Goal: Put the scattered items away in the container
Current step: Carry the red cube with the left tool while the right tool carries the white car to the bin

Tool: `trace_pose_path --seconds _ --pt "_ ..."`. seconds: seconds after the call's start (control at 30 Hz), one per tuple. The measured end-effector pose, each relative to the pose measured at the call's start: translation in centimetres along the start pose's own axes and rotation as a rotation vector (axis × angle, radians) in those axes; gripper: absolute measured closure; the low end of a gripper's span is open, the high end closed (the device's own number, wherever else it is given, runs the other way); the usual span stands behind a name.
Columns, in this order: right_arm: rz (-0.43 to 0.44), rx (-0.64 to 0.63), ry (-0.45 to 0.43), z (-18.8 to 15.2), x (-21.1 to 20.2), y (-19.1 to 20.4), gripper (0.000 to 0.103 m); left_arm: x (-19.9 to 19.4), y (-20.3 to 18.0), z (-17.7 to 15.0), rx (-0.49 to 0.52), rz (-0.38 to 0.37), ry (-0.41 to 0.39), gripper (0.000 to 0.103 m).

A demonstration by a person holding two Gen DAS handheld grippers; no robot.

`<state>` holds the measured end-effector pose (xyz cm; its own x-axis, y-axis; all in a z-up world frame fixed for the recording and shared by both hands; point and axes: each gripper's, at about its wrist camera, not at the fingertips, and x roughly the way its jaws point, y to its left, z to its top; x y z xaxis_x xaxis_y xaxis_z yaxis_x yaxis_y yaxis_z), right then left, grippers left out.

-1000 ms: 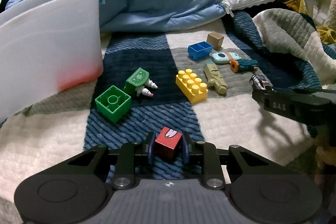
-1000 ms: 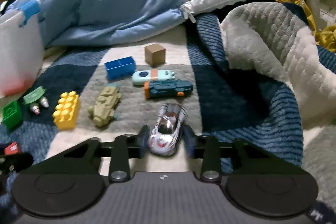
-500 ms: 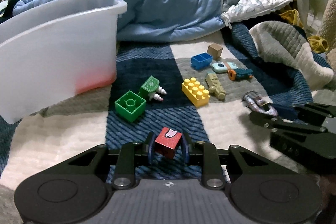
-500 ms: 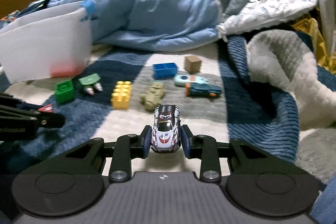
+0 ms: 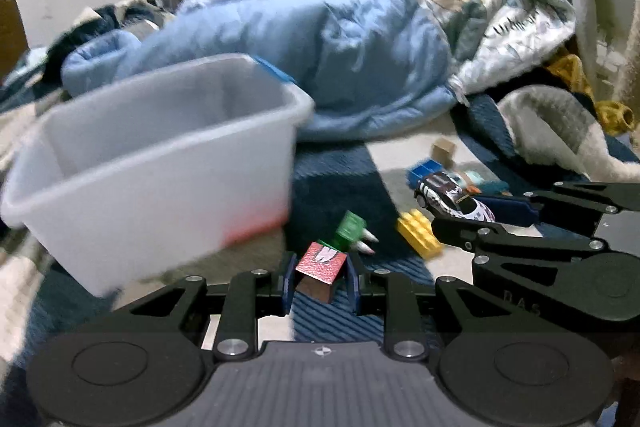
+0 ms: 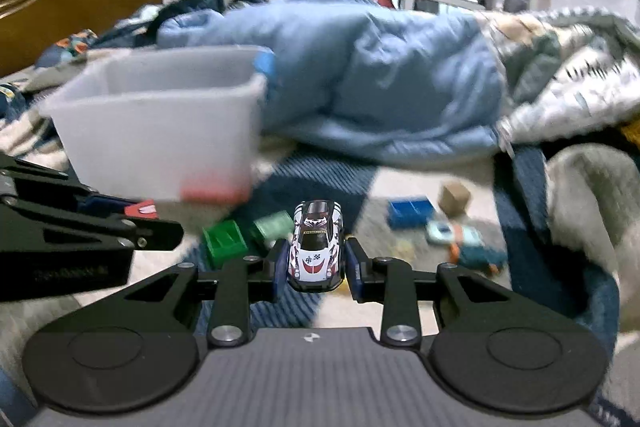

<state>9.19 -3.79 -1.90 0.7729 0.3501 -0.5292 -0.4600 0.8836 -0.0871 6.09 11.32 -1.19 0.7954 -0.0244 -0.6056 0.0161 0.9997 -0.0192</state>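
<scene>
While each tool grips one toy, one bin

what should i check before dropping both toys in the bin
1. left gripper shut on the red block: ok
2. right gripper shut on the toy car: ok
3. white bin open at the top: ok
4. Either toy above the bin's rim: not ok, both are short of it
5. The two grippers apart from each other: ok, though close
6. Bin's floor free: cannot tell, hidden by its wall
</scene>
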Motion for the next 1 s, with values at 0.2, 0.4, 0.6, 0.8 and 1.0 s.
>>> trace_pose_path --seconds 0.2,0.4,0.6,0.8,1.0 --pt "0.056 -0.032 -0.081 4.1 0.5 2.5 0.070 -1.3 3.7 3.2 -0.009 0.089 -0.057 0.074" --pt "0.106 -0.035 -0.151 8.6 1.8 4.2 0.070 -1.5 7.8 7.3 -0.060 0.145 -0.121 0.074" --pt "0.148 -0.081 -0.148 11.2 5.0 6.1 0.070 1.9 11.0 9.5 -0.072 0.226 -0.113 0.074" --pt "0.165 -0.102 -0.083 11.6 8.5 7.3 0.070 5.3 12.6 9.1 -0.063 0.264 -0.050 0.074" --pt "0.174 -0.079 -0.013 11.3 10.7 7.3 0.069 6.9 13.5 8.2 -0.070 0.279 0.004 0.074"
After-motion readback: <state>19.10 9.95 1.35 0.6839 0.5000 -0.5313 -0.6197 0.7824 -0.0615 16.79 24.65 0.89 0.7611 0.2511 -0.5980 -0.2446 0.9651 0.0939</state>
